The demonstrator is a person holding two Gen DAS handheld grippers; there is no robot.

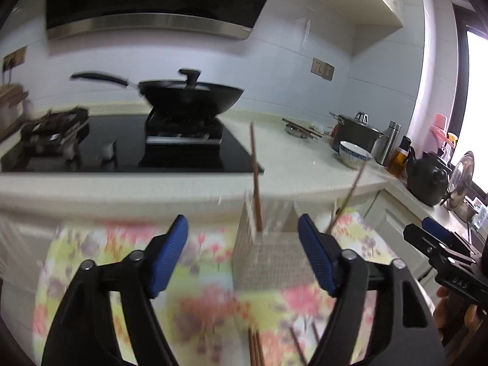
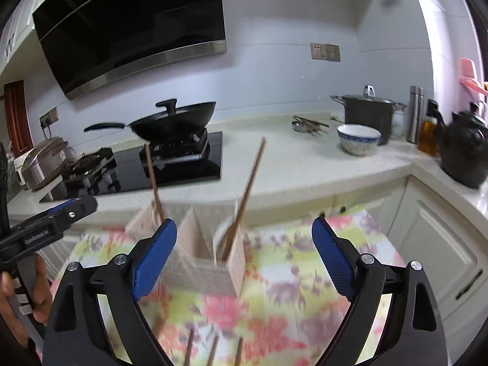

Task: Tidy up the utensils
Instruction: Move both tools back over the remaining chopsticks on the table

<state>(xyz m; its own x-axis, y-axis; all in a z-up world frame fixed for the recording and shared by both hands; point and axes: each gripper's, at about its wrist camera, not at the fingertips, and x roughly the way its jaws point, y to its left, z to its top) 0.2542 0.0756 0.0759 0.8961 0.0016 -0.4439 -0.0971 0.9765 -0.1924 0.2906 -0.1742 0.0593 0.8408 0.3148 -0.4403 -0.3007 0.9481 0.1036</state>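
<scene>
Both claws stand wide open with nothing between their blue pads. Seen from its own camera, the left gripper (image 1: 243, 253) hangs over a flowered cloth (image 1: 106, 253), with the woven organizer box (image 1: 268, 262) just ahead of its right-hand pad. The right gripper (image 2: 244, 256) hangs over the same cloth, the box sitting ahead between its pads and nearer the left one.

Two brown chopsticks stand in the box, each in its own compartment. One chopstick (image 1: 255, 180) stands nearly upright, its long axis running top to bottom, tip pointing up toward the stove. The other chopstick (image 2: 245, 198) leans, its upper end tilted away to the right, lower end down inside the right-hand compartment beside a white rounded object I cannot identify.

More chopsticks (image 2: 212, 350) lie flat on the cloth close to the cameras, blurred, their long axes running roughly away from the viewer.

Behind, a wok (image 1: 190, 96) sits on the stove, and a bowl (image 2: 359, 138) rests on the counter (image 2: 274, 164).
</scene>
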